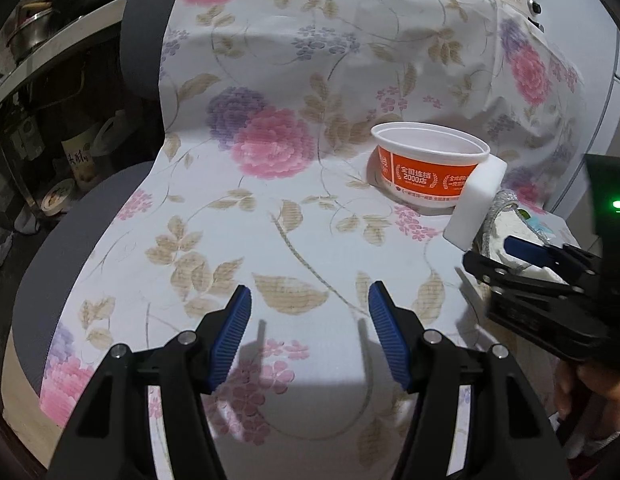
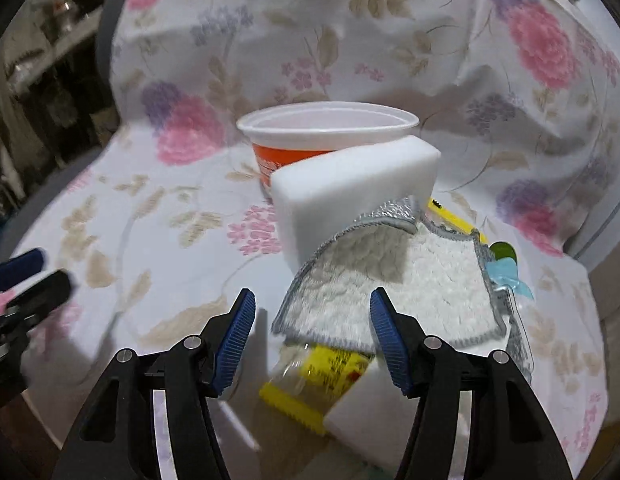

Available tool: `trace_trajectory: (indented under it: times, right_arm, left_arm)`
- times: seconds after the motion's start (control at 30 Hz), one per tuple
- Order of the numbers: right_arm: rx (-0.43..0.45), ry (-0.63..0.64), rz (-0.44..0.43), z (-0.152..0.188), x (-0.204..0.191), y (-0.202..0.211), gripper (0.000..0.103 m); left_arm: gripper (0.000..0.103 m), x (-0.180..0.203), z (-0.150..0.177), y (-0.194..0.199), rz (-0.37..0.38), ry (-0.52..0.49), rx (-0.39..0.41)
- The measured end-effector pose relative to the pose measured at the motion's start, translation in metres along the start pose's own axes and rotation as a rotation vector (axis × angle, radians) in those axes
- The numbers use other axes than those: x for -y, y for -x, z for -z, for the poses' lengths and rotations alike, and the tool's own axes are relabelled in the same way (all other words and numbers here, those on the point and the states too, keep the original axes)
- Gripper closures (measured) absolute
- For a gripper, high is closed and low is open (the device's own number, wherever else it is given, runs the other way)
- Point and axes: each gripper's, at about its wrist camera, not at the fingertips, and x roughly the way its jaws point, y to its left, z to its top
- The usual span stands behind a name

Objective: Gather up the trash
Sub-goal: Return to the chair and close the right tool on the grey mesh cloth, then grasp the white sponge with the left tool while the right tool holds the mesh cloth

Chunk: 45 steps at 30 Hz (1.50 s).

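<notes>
- In the left wrist view, dark shelves with pots (image 1: 42, 32) are seen at the upper left of the frame; in the right wrist view that corner is only a blur.
- In the right wrist view, a yellow wrapper (image 2: 330, 364) and a small blue scrap (image 2: 506, 274) are seen low and right of the middle. In the left wrist view the wrapper is hidden and only a bit of blue peeks out at the right edge.
- An orange and white cup (image 1: 428, 164) is seen upright on the flowered cloth (image 1: 270, 240) in both views, right of the middle in the left wrist view.
- A white sponge block (image 2: 350, 184) is seen touching the cup's side, tipped up on a white fluffy rag (image 2: 410, 292) with a grey edge.
- The left hand-held gripper (image 1: 310, 336) is held partly open over bare cloth at the bottom middle. Nothing is held and nothing is touched.
- The right hand-held gripper (image 2: 312, 340) is also partly open. The rag's near edge is seen between its blue pads, but it is not pinched.
- Both are tilted down toward the cloth.
- In the left wrist view, the right hand-held gripper is seen at the right edge, pointed at the rag pile, with a bit of the hand (image 1: 590, 388) under it.
</notes>
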Motion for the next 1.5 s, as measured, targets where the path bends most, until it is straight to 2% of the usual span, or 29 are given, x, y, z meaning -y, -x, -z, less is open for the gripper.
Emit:
trace_trajectory:
  times: [0.07,0.1,0.13,0.17,0.3,0.4,0.53,0.67,1.03,1.07,1.17,1.27,1.4,1.5]
  right_arm:
    - [-0.017,0.004,0.03,-0.001,0.0,-0.003,0.075]
    - [-0.015,-0.011,0.018,-0.001,0.004,0.002,0.083]
    - [-0.008,-0.022,0.017,0.0,0.008,0.008,0.096]
    - [0.011,-0.031,0.014,-0.001,0.014,0.019,0.099]
    - [0.154,-0.084,-0.007,-0.005,0.046,0.076,0.1]
    - [0.248,-0.154,-0.029,-0.008,0.078,0.117,0.1]
    - [0.341,-0.206,-0.008,-0.003,0.114,0.162,0.1]
    - [0.36,-0.226,0.0,0.008,0.131,0.173,0.1]
    - [0.307,-0.257,-0.072,0.032,0.145,0.144,0.1]
    - [0.306,-0.259,-0.073,0.032,0.146,0.144,0.1]
    - [0.311,-0.262,-0.075,0.035,0.149,0.145,0.1]
    - [0.321,-0.265,-0.066,0.038,0.152,0.151,0.1]
    - [0.336,-0.273,-0.045,0.041,0.157,0.16,0.1]
    - [0.344,-0.286,-0.038,0.044,0.161,0.166,0.1]
  left_arm:
    - [0.044,-0.001,0.001,0.002,0.008,-0.002,0.001]
    - [0.044,0.0,0.001,0.003,0.016,-0.007,0.003]
    - [0.044,0.001,0.001,0.004,0.022,-0.013,0.005]
    - [0.043,0.003,0.001,0.004,0.029,-0.018,0.007]
    - [0.035,0.02,-0.004,0.004,0.07,-0.063,0.011]
    - [0.034,0.042,-0.009,0.002,0.108,-0.112,0.022]
    - [0.034,0.073,-0.021,-0.006,0.177,-0.167,0.034]
    - [0.034,0.098,-0.036,-0.021,0.209,-0.192,0.037]
    - [0.034,0.14,-0.067,-0.069,0.207,-0.279,0.004]
    - [0.035,0.141,-0.068,-0.071,0.211,-0.281,0.0]
    - [0.048,0.149,-0.069,-0.074,0.231,-0.318,-0.01]
    - [0.066,0.155,-0.065,-0.067,0.249,-0.349,-0.011]
    - [0.071,0.159,-0.054,-0.042,0.257,-0.37,0.028]
    - [0.073,0.154,-0.049,-0.019,0.252,-0.329,0.049]
